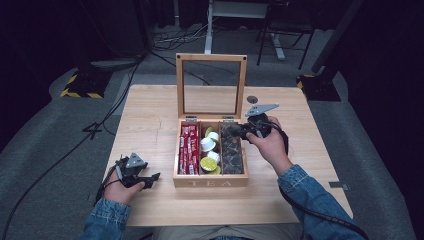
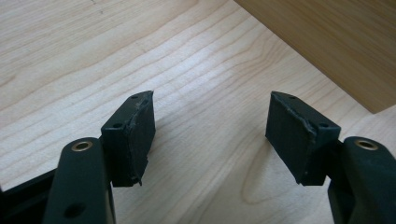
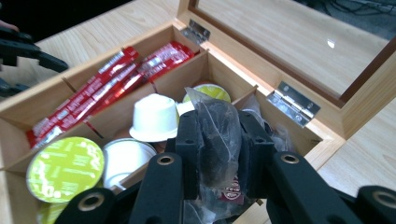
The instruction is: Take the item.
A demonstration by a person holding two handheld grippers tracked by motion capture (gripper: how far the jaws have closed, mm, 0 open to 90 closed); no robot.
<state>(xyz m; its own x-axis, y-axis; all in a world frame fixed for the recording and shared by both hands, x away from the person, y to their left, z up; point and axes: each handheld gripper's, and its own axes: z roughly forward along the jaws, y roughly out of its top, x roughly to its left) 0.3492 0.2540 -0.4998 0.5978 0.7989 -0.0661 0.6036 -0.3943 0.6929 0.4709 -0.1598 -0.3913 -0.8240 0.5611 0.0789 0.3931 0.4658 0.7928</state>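
Three compartments divide the wooden tea box [image 1: 210, 182] that stands open at the middle of the table [image 1: 150, 125], its glass lid [image 1: 210, 85] raised at the far side: red sachets [image 1: 189, 148] on the left, capsules [image 1: 209, 145] with white and lime-green tops in the middle, dark clear-wrapped tea bags in the right one. The right tool [image 1: 241, 131] is over that right compartment at its far end, its jaws closed on one tea bag [image 3: 218, 140], which the right gripper view shows pinched upright between the two pads, its crinkled clear wrapper standing up above them and a dark sachet with a small red label hanging below. The bag sits directly in the tool's grip, just above the heap it belongs to, so the relation that matters is vertical: by my reading the bag has to come straight up clear of the compartment's walls and the divider on its left before it can travel anywhere. The right hand is plainly the nearer one. The left tool [image 1: 141, 178] rests well apart, low over the table near the box's near-left corner, its jaws parted with nothing between them, bare wood showing beneath in the left gripper view [image 2: 212, 135]. The wrapper looks thin and slippery, so the hold may shift.
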